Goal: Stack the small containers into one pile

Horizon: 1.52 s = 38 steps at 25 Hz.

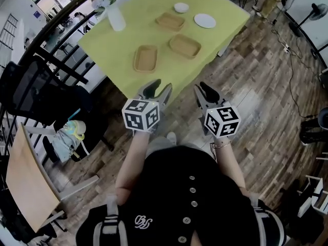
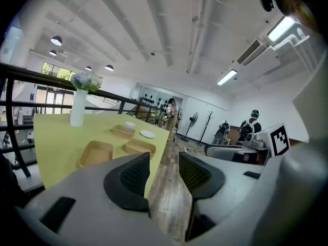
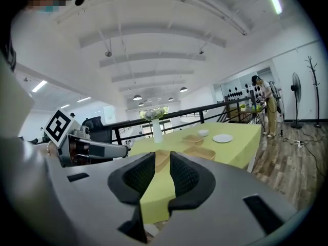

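Head view: L gripper (image 1: 156, 88) & R gripper (image 1: 205, 91) hang off the table's (image 1: 128, 45) near edge, over the floor. 3 wooden trays lie separate, unstacked: one by the near edge (image 1: 146, 58), one mid-table (image 1: 185, 45), one further back (image 1: 170, 21). Bowl (image 1: 181, 7) & plate (image 1: 205, 20) sit by the far edge.

Left gripper view: L gripper (image 2: 164, 173) jaws apart, nothing betw. them.

Right gripper view: R gripper (image 3: 162, 173) jaws a narrow gap apart, empty.

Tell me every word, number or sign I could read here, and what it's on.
No text reads clearly.
White emblem on the black shirt: curly letters, too stylised to read.
Blue sign on the far wall: too small.
Marker cubes: black-and-white patterns, no words.
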Available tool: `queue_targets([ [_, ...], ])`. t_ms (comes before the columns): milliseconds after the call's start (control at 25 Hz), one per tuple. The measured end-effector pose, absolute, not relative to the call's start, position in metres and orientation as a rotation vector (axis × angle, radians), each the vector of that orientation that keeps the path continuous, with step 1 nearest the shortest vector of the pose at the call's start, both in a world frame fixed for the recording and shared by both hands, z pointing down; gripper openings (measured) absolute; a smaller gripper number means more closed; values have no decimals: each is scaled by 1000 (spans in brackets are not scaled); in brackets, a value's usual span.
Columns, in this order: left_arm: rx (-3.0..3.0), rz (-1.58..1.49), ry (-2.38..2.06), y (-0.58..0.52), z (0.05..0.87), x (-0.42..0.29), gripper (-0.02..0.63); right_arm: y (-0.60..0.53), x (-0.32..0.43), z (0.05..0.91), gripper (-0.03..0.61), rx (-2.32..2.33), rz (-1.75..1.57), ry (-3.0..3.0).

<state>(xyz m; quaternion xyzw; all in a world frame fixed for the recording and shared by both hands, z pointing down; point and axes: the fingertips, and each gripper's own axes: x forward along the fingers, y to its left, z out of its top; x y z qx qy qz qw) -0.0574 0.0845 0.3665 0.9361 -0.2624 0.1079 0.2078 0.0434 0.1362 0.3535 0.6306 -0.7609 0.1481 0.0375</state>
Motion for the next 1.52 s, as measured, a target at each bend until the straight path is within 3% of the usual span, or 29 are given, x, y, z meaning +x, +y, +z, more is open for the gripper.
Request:
queue_targets([
  [960,2482,380,-667,19,413,-40,184,60,60,395,91,1849,578,-2272],
  [1520,2424,423,-699,-62,424,33,187,-42,129,407,83,1745,624,-2315],
])
